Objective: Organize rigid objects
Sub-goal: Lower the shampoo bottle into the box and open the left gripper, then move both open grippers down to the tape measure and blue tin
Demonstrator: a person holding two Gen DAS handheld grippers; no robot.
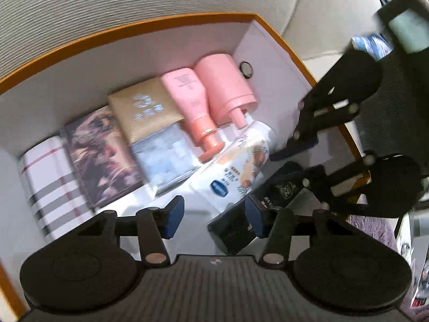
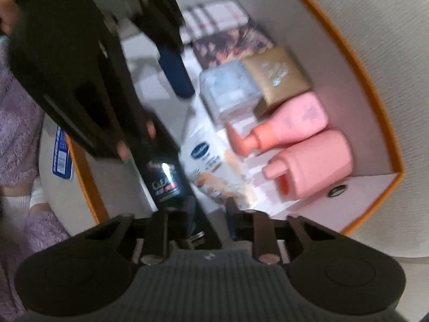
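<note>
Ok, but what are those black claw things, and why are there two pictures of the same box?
Those claws are grippers: two-finger tongs that a person holds, one in each hand. Each one has a camera that looks forward along its fingers, so you get two pictures.

One picture comes from the left gripper. Its fingers are open, with nothing between them. The other picture comes from the right gripper, which looks closed on the end of a dark bottle.

Both cameras look down into an orange-rimmed box. Lying in it are a big pink bottle, a smaller pink bottle, a white bottle and a row of small flat packs. The pictures are a bit blurry.
</note>
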